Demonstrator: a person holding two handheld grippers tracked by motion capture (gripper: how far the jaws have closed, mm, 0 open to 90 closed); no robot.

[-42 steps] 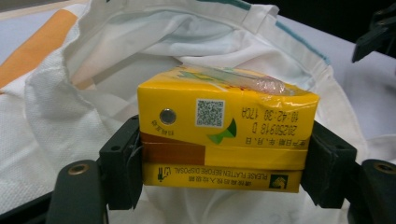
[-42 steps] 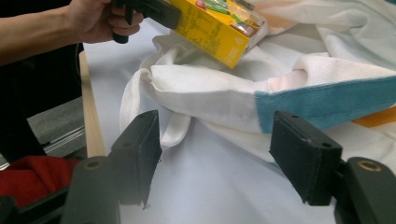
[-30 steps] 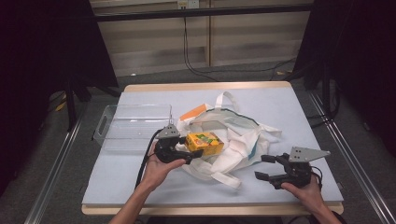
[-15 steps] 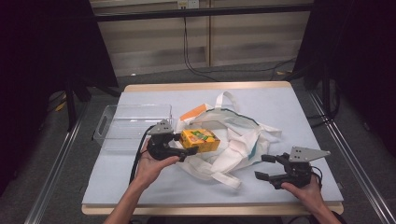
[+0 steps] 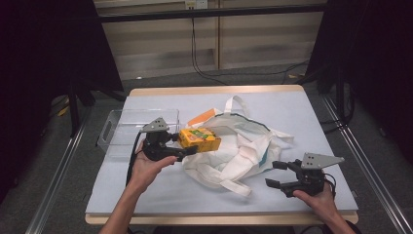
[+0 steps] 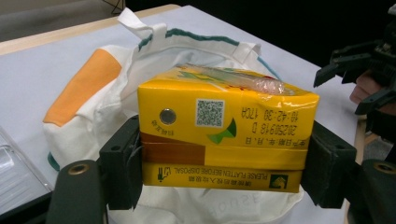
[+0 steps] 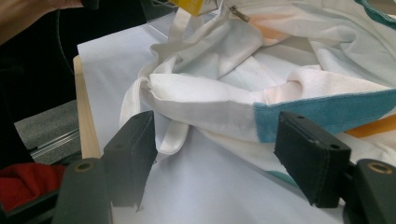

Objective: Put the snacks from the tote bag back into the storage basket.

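Carton lifted clear of the tote

My left gripper [image 5: 187, 144] clamps the yellow carton [image 5: 199, 138]; clear bin [image 5: 117, 127] lies at nine o'clock, carton's long axis crosswise.

The high view looks forward and down over the table [image 5: 311, 122] from its near edge. The left gripper view sits close behind a yellow carton [image 6: 224, 135], facing across the tabletop toward the right gripper [image 6: 369, 79]. The right gripper view looks low from the near right corner. All three views share the white bag [image 5: 243, 146].
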